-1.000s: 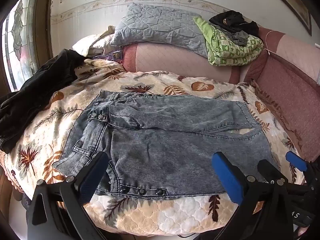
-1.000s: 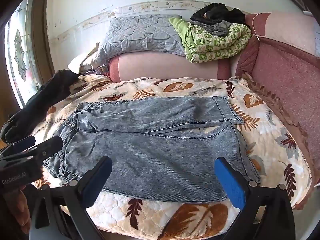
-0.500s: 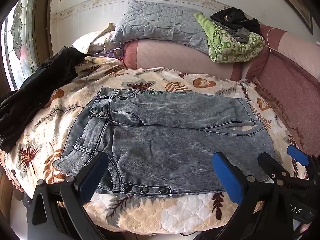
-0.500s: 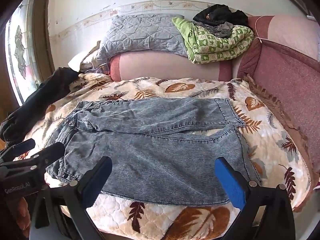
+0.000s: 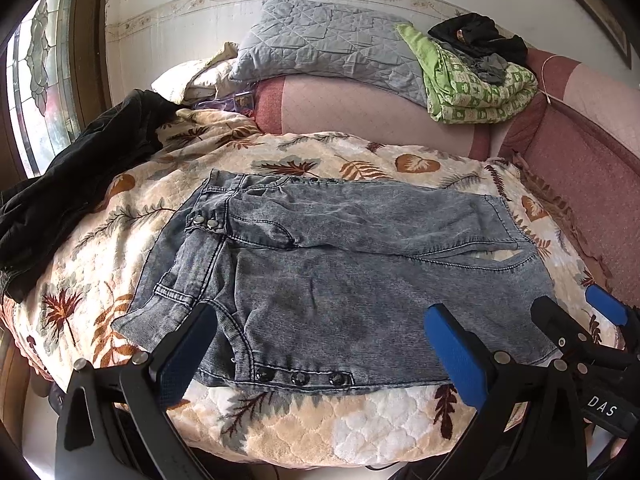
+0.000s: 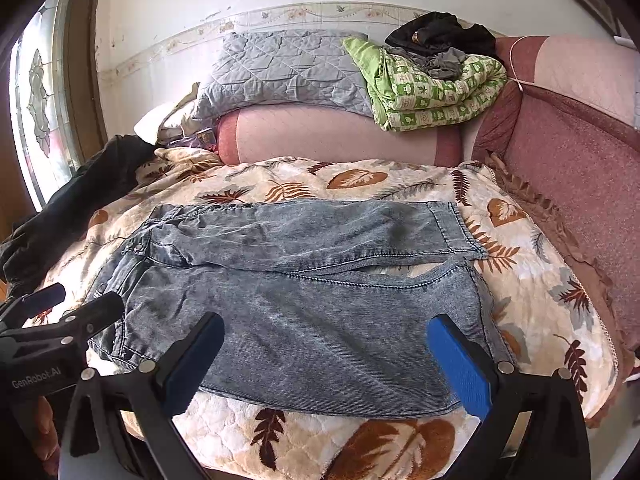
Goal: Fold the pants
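Both grippers, left gripper (image 5: pixel 320 350) and right gripper (image 6: pixel 326 354), hover wide-open above the pants (image 6: pixel 304 292).

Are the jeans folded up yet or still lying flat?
Spread flat. The jeans lie open on the bedspread, both legs side by side, nothing folded over.

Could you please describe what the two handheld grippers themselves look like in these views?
Both are black, angular frames with silver rivets at the joints. Each finger carries a flat blue pad with a finely textured face. The left gripper bears white lettering reading "GenRobot.AI" on its side; the right gripper shows "DAS". No cables or sleeves are visible.
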The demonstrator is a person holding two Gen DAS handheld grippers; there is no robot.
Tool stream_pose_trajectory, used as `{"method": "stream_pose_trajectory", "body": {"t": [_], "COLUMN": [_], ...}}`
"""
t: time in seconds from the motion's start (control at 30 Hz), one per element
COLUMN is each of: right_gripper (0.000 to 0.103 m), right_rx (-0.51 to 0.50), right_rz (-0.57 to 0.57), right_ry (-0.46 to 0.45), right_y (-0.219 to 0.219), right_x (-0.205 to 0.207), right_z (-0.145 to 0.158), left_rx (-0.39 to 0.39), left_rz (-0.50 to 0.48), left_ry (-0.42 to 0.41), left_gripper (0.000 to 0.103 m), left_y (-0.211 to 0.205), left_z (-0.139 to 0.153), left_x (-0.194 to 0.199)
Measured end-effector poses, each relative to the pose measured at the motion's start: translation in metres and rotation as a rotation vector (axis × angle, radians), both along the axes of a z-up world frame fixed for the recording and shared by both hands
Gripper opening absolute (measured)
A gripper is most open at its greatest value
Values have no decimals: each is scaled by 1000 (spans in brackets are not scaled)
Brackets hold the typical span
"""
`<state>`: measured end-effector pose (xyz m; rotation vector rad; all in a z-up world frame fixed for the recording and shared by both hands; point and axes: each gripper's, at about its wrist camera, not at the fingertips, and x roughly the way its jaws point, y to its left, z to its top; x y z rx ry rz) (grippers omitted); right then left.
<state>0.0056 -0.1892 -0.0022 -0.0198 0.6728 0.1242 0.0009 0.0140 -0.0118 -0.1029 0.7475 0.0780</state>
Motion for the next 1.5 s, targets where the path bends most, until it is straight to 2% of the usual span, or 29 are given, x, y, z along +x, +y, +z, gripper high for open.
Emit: {"method": "stream_pose_trajectory", "body": {"t": [0.6,1.5], "right_gripper": [103,103], "right_rx": [-5,-12], "right_rz": [-20,2], "right_ry": [-4,-4], "right_y": [-4,4], "right_x": [0,1], "right_z": [-3,-2], "left_rx": [-4,-5], "left_rz": [34,31], "left_ry": [22,21], "left_gripper": [103,103], "left_y": [10,17], "left_z": [-6,-7], "left_x": [2,0]}}
